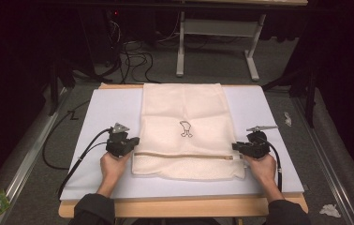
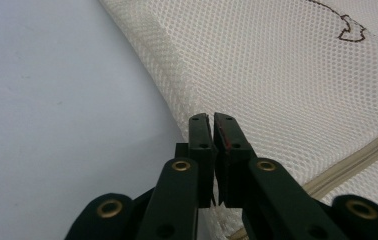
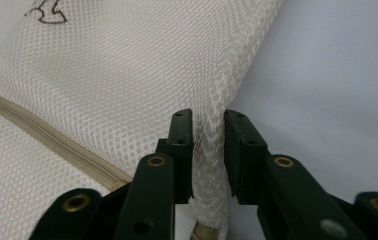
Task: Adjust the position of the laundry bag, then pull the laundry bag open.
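A cream mesh bag [image 1: 184, 103] lies flat on the pale mat [image 1: 105, 112], with a zipper [image 1: 180, 155] across its near part and a small dark emblem [image 1: 186, 129] at its middle. My left gripper [image 1: 135, 140] sits at the bag's left edge by the zipper end. In the left gripper view its jaws [image 2: 212, 120] stand only a slit apart over the mesh bag's hem [image 2: 177, 85]. My right gripper [image 1: 235, 146] is at the bag's right edge. Its jaws [image 3: 208, 117] are parted, with a raised fold of mesh [image 3: 208, 150] standing loosely between them.
The mat covers a wooden table whose front edge [image 1: 184, 207] is near the person. Beyond the far edge stand a white frame [image 1: 180, 47] and loose cables [image 1: 133, 58] on the grey floor. Scraps of litter [image 1: 329, 210] lie on the floor at the right.
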Demonstrator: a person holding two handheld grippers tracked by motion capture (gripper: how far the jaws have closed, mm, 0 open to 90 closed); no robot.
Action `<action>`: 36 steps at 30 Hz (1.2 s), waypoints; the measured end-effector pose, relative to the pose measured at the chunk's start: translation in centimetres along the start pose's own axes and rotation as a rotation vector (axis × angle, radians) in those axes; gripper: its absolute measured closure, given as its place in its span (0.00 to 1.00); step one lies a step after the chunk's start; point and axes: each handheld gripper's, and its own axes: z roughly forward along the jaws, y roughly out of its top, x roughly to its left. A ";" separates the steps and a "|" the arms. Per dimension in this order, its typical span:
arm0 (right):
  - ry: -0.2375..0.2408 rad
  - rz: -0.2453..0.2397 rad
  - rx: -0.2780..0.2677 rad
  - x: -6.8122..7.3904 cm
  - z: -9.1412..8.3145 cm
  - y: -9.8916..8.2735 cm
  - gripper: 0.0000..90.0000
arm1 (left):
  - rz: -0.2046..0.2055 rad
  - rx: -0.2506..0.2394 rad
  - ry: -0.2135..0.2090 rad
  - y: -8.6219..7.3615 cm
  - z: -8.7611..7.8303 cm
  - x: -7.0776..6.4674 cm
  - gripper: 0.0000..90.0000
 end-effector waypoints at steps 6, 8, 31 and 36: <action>-0.054 0.027 -0.098 0.0 -1.3 0.0 0.57 | 0.009 -0.092 0.007 -0.3 -1.4 0.0 0.70; -0.076 0.044 -0.137 -0.1 -1.5 -0.3 0.52 | 0.005 -0.120 0.014 -0.5 -2.0 0.3 0.63; 0.040 0.117 -0.033 0.1 -1.4 -0.5 0.56 | 0.015 -0.138 0.156 -4.8 -3.6 1.4 0.49; 0.018 0.140 0.049 0.3 -0.6 0.5 0.51 | 0.043 -0.114 0.168 -5.3 -2.9 1.0 0.48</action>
